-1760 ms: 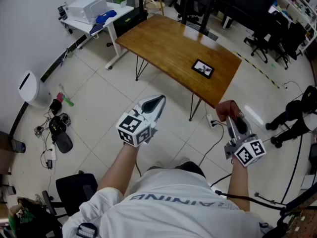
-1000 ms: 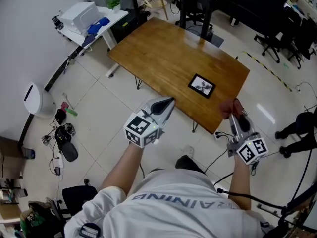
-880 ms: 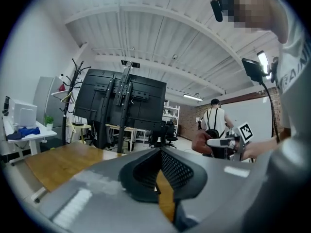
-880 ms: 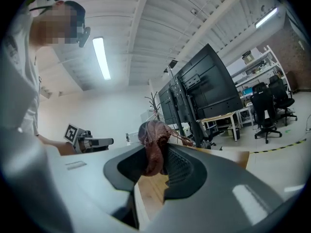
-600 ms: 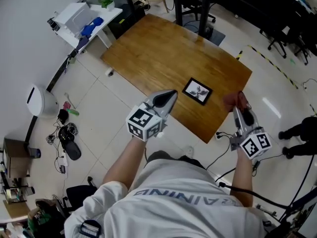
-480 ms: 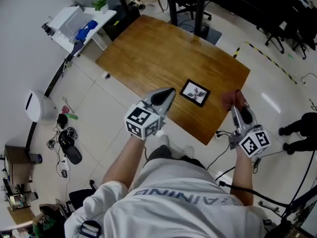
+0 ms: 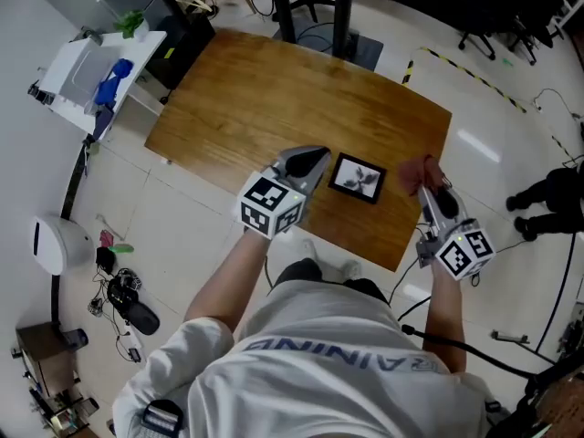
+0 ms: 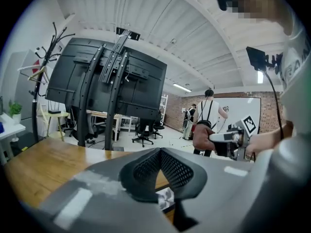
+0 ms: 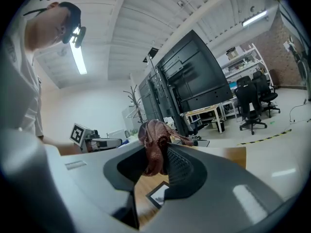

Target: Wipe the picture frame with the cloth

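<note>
Pale tiled floor (image 7: pixel 196 245) all round, and the biggest thing on it is a brown wooden table (image 7: pixel 274 89), sitting at an angle to the person working at it. Off past its left end there's a small white side desk (image 7: pixel 78 76) with something blue (image 7: pixel 111 78) lying on it.

The person leans over the tabletop's near edge with 2 handheld grippers out in front. The left gripper (image 7: pixel 318 155) hovers over the near edge, its fingers pressed together with nothing between them, tip just beside the left side of the picture frame (image 7: pixel 357 178). Can't tell if it actually touches.

That frame lies flat on the tabletop, close to the near edge and toward the near right corner, black border round a pale print with a dark shape in it.

The right gripper (image 7: pixel 428 190) is out by the tabletop's right edge, a bit apart from the frame. Its fingers are pinching a bunched-up reddish-brown cloth (image 7: pixel 419 172), which sticks out past the tips in a crumpled wad.
</note>
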A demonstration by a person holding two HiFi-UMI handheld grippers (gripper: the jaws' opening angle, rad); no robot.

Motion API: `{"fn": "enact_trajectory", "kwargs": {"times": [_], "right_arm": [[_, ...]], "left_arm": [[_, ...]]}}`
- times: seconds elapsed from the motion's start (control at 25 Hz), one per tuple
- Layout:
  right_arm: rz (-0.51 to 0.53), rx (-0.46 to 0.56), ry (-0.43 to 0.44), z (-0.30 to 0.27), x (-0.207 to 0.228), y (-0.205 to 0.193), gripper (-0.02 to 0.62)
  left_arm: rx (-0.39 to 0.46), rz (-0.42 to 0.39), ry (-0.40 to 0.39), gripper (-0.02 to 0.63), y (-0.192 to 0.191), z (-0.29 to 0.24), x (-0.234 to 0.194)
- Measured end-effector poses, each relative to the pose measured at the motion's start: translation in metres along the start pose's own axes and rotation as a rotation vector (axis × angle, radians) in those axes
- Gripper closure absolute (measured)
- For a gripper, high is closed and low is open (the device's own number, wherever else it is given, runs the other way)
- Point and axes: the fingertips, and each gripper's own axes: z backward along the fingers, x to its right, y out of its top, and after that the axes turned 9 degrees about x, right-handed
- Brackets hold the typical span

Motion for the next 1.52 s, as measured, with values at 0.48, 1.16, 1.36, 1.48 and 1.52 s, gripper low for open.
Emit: {"fn": "enact_trajectory", "kwargs": {"times": [0.48,1.16,1.36,1.48,1.52], "right_arm": [[-0.056,-0.13,0.011,-0.052,0.005,-0.063,0.491],[-0.228,-0.382,0.031,-0.118,0.013,-0.18,0.492],[-0.279,-0.487,0.012,-0.129,0.013,-0.212,0.492],[-0.3,-0.544,0.014,-0.135,0.009,-0.229,0.492],[-0.31,-0.555,0.009,-0.138,0.008,-0.233,0.492]], "left_arm": [[-0.304,0.043,-0.08,0.6,-0.146,-0.017,-0.011],[-0.538,-0.01,-0.107,0.6,-0.265,-0.038,-0.003],[-0.541,0.005,-0.117,0.598,-0.264,-0.038,-0.005],[-0.539,0.011,-0.122,0.598,-0.262,-0.038,-0.005],[-0.539,0.013,-0.123,0.598,-0.262,-0.038,-0.005]]}}
